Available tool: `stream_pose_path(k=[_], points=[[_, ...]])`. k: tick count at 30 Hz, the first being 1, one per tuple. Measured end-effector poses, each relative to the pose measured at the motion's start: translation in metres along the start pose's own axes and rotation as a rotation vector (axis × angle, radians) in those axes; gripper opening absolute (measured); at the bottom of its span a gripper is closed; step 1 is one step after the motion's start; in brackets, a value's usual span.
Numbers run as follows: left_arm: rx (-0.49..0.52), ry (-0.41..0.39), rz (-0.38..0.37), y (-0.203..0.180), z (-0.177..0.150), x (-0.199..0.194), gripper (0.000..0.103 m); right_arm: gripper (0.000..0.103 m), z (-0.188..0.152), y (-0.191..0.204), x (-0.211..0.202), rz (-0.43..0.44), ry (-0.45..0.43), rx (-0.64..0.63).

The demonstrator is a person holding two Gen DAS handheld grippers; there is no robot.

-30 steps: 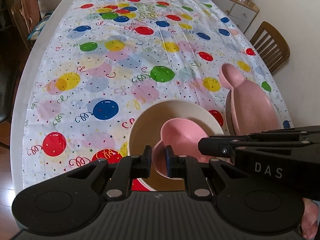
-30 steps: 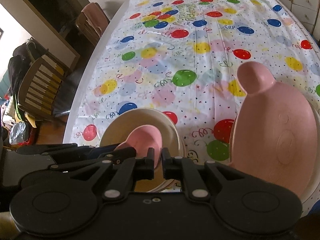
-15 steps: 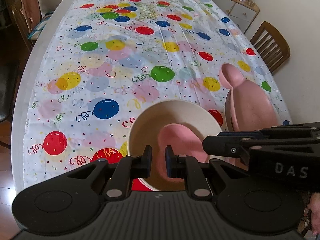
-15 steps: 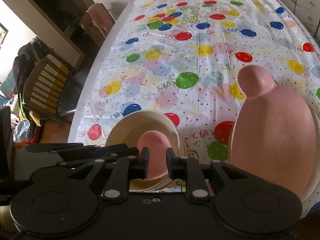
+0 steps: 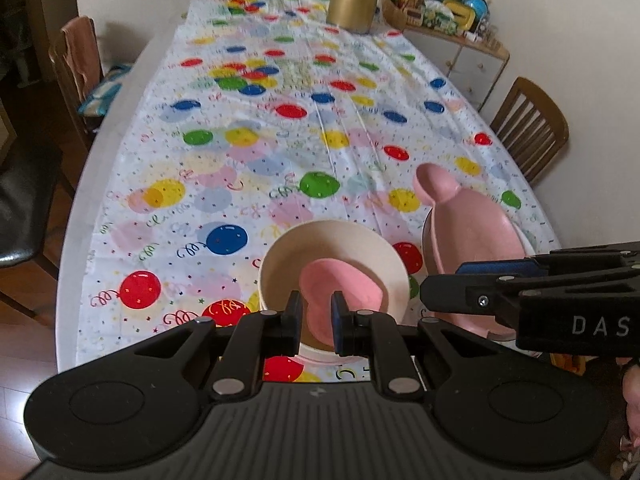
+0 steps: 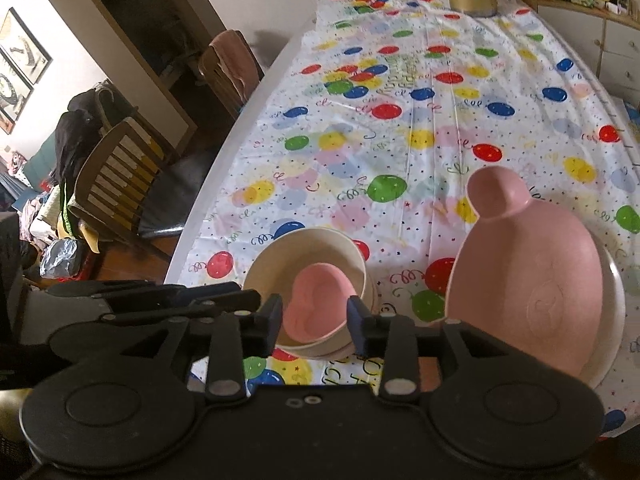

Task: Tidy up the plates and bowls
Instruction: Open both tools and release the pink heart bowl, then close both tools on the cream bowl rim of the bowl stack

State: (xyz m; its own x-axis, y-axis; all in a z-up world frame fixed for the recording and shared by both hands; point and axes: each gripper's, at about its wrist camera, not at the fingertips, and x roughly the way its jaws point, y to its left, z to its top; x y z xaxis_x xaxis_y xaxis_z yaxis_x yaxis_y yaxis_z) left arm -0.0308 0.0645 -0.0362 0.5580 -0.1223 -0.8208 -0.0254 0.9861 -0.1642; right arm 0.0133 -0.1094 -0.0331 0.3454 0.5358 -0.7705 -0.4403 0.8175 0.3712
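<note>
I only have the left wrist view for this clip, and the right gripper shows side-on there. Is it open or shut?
Observer: Open. In the right wrist view the right gripper has its fingers wide apart and grips nothing. The heart bowl lies beyond them, inside the cream bowl.
Operator: Does the cream bowl sit alone on the cloth?
Observer: No. It is nested in a lower bowl, whose rim shows at its right side.
Operator: The right gripper hides the near half of the pink plate from me. Is anything on it?
Observer: Nothing lies on the pink plate. There is only a faint embossed figure.
</note>
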Motion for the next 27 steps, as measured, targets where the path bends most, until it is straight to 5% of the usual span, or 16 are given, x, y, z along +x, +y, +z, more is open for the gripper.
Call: stream_pose_path(k=[9, 12, 14, 16, 22, 27], points=[[-0.030, -0.046, 0.002, -0.001, -0.007, -0.024, 0.021, 0.055, -0.007, 0.006, -0.024, 0.014, -0.046, -0.022], [-0.030, -0.057, -0.002, 0.003, -0.007, -0.028, 0.035, 0.064, -0.007, 0.008, -0.029, 0.009, -0.061, -0.018], [-0.035, -0.070, -0.001, 0.007, -0.006, -0.030, 0.067, 0.069, -0.006, 0.009, -0.030, 0.004, -0.068, -0.016], [-0.035, -0.090, 0.005, 0.011, -0.004, -0.032, 0.074, 0.074, -0.005, 0.009, -0.030, -0.006, -0.076, -0.013], [-0.043, -0.056, -0.020, 0.033, 0.008, -0.019, 0.074, 0.095, -0.003, 0.007, -0.019, -0.050, -0.089, 0.054], [-0.048, -0.006, -0.053, 0.051, 0.017, 0.003, 0.075, 0.096, -0.004, -0.001, -0.001, -0.075, -0.063, 0.187]])
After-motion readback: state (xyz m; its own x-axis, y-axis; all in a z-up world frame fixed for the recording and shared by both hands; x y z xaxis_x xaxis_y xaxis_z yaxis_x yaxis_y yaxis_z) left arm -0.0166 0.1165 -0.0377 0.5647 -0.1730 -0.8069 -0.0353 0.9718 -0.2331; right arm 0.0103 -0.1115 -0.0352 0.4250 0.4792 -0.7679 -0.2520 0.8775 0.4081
